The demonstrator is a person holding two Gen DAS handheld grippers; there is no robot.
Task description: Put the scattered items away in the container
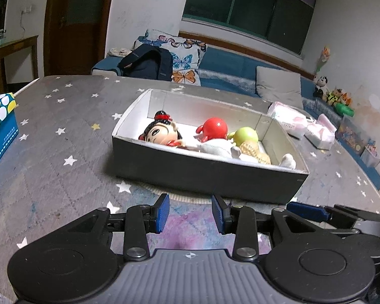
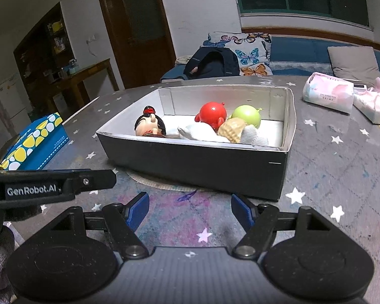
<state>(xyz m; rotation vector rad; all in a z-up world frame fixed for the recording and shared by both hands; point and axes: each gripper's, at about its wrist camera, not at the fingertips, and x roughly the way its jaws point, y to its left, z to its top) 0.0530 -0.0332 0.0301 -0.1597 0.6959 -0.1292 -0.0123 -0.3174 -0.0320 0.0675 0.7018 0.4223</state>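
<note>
Both of your grippers sit at the bottom of the frame with nothing in them: left gripper point(image 1: 190, 211) jaws narrowly apart, right gripper point(image 2: 190, 211) wider. Mid-frame, the cardboard box point(image 2: 195, 162) already holds the doll point(image 2: 150, 125), red toy point(image 2: 212, 114) and green toy point(image 2: 247, 115). Honestly it looks basically done, so just scan the star-print tablecloth point(image 2: 329, 177) for stragglers and keep clear of the box wall.

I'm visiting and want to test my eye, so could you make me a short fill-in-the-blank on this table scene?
1. The doll lies inside the ____.
2. The round toy beside the green ball is coloured ____.
3. Neither the left gripper nor the right gripper holds ____.
4. The tablecloth is printed with white ____.

Missing words: box; red; anything; stars
</note>
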